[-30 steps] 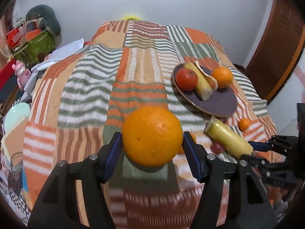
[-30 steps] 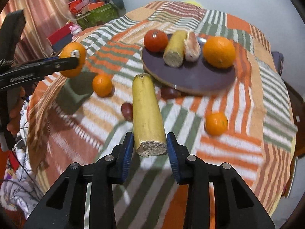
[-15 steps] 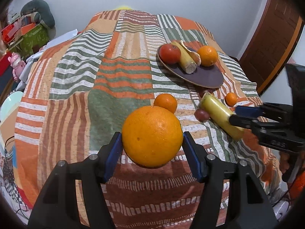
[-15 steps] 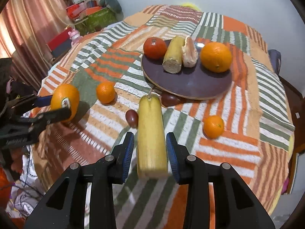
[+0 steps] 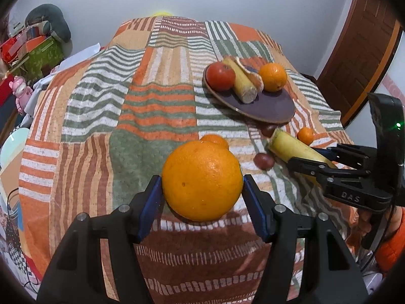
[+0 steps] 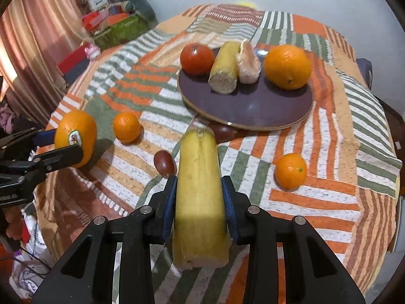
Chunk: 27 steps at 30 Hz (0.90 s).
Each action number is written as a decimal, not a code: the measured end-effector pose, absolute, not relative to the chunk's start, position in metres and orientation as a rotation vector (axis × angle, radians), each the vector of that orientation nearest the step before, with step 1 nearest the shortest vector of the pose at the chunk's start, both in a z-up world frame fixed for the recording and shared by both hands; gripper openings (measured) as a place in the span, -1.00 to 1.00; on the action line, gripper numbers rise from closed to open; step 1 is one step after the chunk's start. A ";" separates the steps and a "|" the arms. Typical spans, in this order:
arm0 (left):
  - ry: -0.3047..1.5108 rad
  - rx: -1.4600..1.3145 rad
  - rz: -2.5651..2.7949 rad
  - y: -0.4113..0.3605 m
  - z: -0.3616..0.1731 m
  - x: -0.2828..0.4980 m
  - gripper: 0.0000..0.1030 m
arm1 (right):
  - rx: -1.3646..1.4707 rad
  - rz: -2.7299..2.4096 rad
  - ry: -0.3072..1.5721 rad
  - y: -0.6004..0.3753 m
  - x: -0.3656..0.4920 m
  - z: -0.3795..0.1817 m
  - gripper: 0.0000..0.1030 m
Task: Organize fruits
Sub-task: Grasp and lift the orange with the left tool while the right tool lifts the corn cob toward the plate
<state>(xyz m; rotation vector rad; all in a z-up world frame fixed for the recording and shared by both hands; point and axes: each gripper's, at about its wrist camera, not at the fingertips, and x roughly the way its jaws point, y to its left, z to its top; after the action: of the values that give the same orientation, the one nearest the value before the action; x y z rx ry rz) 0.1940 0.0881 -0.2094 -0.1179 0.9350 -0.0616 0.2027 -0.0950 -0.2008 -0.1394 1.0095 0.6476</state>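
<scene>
My left gripper (image 5: 202, 197) is shut on a large orange (image 5: 201, 179), held above the near edge of the striped blanket; it also shows in the right wrist view (image 6: 76, 136). My right gripper (image 6: 200, 202) is shut on a yellow banana piece (image 6: 198, 190), held above the blanket in front of the plate; it shows in the left wrist view (image 5: 296, 149) too. The dark round plate (image 6: 253, 111) holds a red tomato (image 6: 197, 59), a banana piece (image 6: 224, 68), a peeled citrus piece (image 6: 248, 62) and an orange (image 6: 287, 67).
Two small mandarins (image 6: 126, 126) (image 6: 291, 171) and two dark reddish fruits (image 6: 164, 163) (image 6: 224, 131) lie on the blanket (image 6: 329, 139) near the plate. Boxes and toys (image 5: 33, 48) stand off the left side. A wooden door (image 5: 364, 43) is at the right.
Both grippers have drawn back toward the near edge with their fruit still held. The banana piece has tilted so that it points toward the plate.
</scene>
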 end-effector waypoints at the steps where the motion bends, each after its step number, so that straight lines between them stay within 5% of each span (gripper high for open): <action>1: 0.928 -0.120 -0.063 0.087 -0.206 0.195 0.22 | -0.132 0.644 1.002 -0.097 0.202 -0.198 -0.39; 27: 0.839 -0.101 -0.118 0.053 -0.177 0.265 0.22 | -0.004 0.538 0.785 -0.138 0.245 -0.136 -0.39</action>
<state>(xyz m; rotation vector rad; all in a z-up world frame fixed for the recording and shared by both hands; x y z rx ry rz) 0.2650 0.0532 -0.1766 -0.1012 0.8391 -0.1185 0.2449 -0.1379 -0.1357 -0.0039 0.7845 0.5376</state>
